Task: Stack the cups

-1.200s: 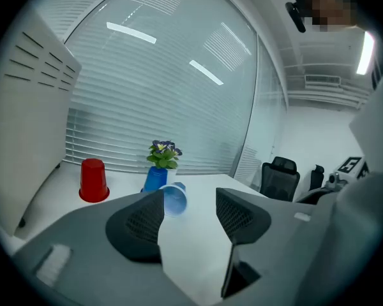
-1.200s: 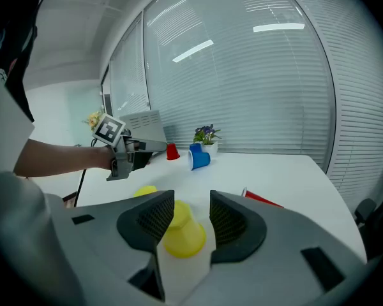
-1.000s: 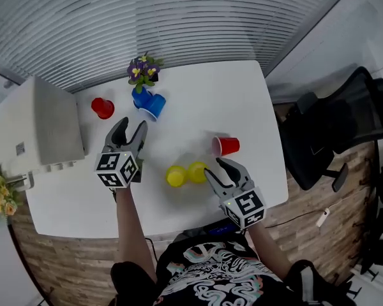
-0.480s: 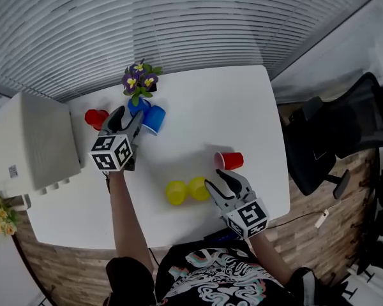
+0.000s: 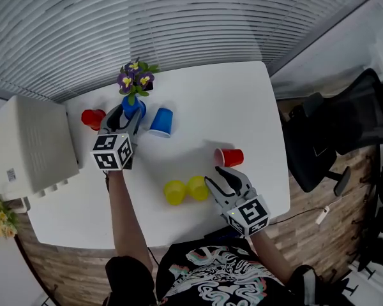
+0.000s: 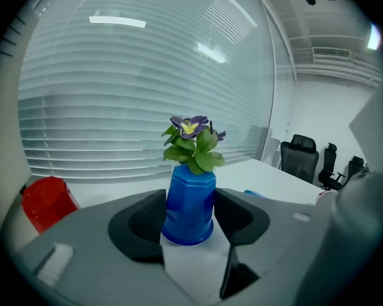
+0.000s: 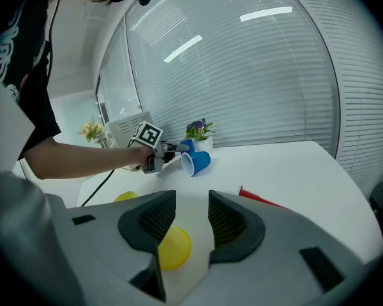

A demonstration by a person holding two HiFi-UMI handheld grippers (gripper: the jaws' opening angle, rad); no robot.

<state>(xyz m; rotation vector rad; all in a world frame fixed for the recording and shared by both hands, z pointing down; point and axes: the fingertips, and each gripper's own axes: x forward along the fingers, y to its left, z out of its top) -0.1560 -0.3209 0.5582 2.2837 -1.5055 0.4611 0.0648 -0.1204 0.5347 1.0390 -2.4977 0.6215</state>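
Note:
An upside-down blue cup [image 6: 191,183] stands between the jaws of my left gripper [image 6: 189,203], right in front of the flowers. The jaws are closing and the pads touch both its sides. From above, the left gripper [image 5: 129,111] is at the table's far left, around that blue cup [image 5: 133,105]. A second blue cup [image 5: 161,122] lies on its side to the right. One red cup [image 5: 91,117] stands left of it, and another red cup [image 5: 230,157] lies ahead of my right gripper [image 5: 219,177]. The right gripper [image 7: 191,199] is open, closing slightly, with nothing between its pads. Two yellow cups [image 5: 175,192] [image 5: 196,187] sit just to its left.
A pot of purple flowers [image 5: 135,80] stands right behind the held blue cup. A white box-like machine [image 5: 32,142] fills the table's left end. A black office chair [image 5: 345,126] stands beyond the white table's right edge [image 5: 277,139].
My left gripper has moved away from me to the back left and now flanks the upright blue cup by the flowers. The right gripper has barely moved.

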